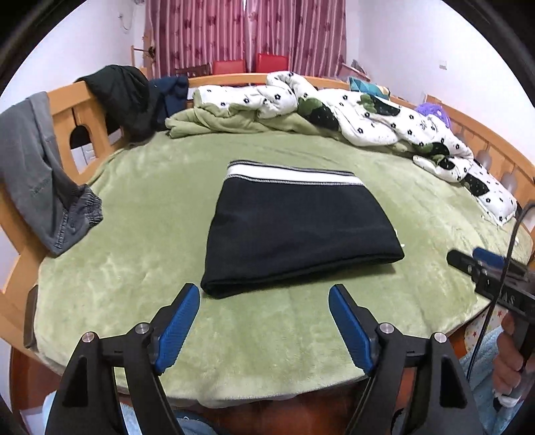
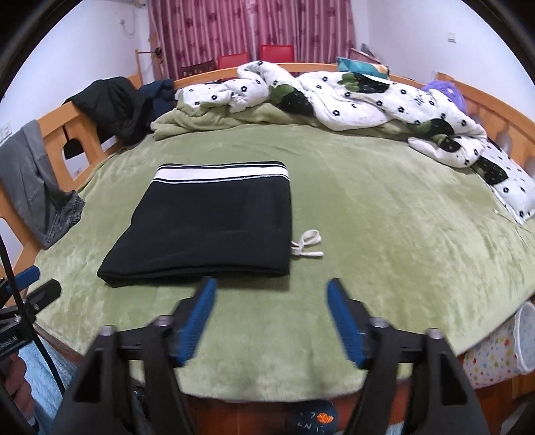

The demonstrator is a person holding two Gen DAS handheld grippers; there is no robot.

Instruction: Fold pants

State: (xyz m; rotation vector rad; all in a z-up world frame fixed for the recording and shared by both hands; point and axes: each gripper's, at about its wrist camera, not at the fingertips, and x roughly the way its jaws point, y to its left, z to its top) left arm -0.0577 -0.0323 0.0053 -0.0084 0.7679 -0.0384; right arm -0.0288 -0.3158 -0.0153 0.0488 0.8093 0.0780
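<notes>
- The black pants (image 1: 301, 231) lay folded into a compact rectangle near the middle of a bed covered by a green fleece blanket (image 1: 150, 214), the white-striped waistband (image 1: 294, 175) on the far edge and the thick fold edge nearest the cameras.
- A white drawstring (image 2: 307, 246) poked out from the right side of the folded pants and rested on the blanket.
- The left gripper (image 1: 264, 301) hung above the near edge of the bed, its blue-padded fingers (image 1: 179, 326) spread wide apart and holding nothing, just short of the pants' near-left corner.
- The right gripper (image 2: 271, 296) was likewise spread open and empty, its left fingertip close to the pants' near edge; whether it touched the cloth could not be told.
- In the left wrist view the right gripper appeared at the right edge of the bed, well apart from the pants.
- A white floral quilt (image 1: 367, 113) was bunched along the far side of the bed.
- Gray pants (image 1: 30, 167) and a black garment (image 1: 120, 93) hung over the wooden bed rail (image 1: 77, 110) at left.
- Red-striped curtains (image 2: 250, 30) hung behind.
</notes>
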